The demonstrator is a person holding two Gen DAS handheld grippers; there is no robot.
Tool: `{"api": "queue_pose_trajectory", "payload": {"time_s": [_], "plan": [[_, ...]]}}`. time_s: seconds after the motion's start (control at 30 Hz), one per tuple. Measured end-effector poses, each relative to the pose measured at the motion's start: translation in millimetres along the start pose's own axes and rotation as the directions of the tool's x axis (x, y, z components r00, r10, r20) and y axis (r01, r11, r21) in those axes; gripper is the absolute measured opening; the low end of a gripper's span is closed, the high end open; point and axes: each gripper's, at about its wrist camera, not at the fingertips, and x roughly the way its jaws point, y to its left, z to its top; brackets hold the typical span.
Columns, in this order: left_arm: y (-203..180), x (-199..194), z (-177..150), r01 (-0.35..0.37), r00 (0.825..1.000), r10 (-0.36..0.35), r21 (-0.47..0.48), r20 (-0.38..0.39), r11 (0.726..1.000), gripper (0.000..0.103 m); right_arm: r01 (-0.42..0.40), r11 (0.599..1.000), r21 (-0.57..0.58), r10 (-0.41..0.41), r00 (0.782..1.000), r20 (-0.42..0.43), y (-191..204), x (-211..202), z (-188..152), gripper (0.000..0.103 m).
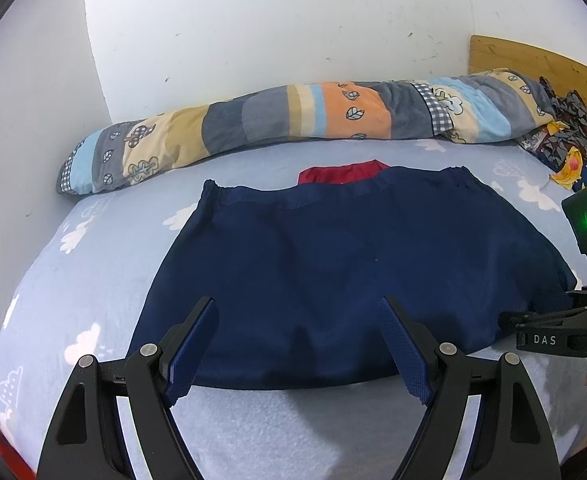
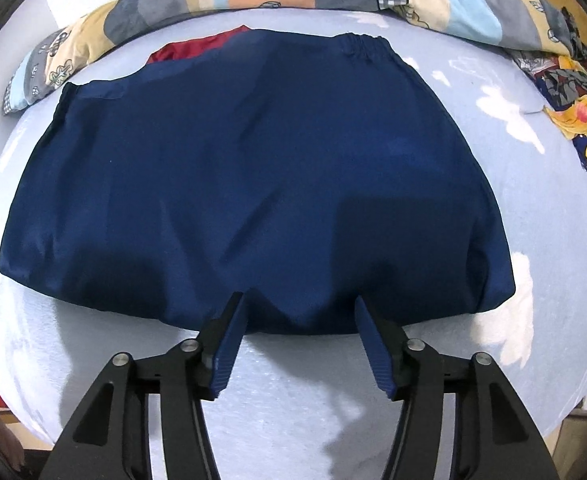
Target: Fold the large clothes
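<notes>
Honestly, about halfway through the fold.
Navy garment (image 2: pixel 253 176) lay doubled flat on the bed (image 2: pixel 533 240); left gripper (image 1: pixel 297 344) and right gripper (image 2: pixel 299 340) both gaped empty at its near edge, more folding left.

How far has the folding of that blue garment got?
The navy garment already lies flat on the light blue bedsheet as a compact shape, so it looks at least partly folded. Nothing is in hand: the left gripper and right gripper are both open at its near edge. Any further folds remain.
</notes>
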Motion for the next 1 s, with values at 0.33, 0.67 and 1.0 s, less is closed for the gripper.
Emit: {"api": "queue_pose_trajectory", "payload": {"time_s": [0.33,0.67,1.0], "plan": [[-0.3,3.1,-2.6,-0.006,1.0,0.006,0.004,-0.005,1.0,0.082,-0.017,0.998,0.058,0.015,0.999,0.041,-11.3,-8.4,2.6,0.062],[86.7,79.5,-2.7,-0.041,0.965,-0.039,-0.298,-0.258,0.954,0.082,-0.024,0.98,0.195,0.027,1.0,-0.014,-49.3,2.1,2.0,0.062],[134.7,120.6,-10.7,-0.145,0.913,-0.032,-0.395,-0.407,0.907,0.081,-0.024,0.967,0.254,0.028,1.0,-0.011,-70.0,-0.7,-1.1,0.065]]}}
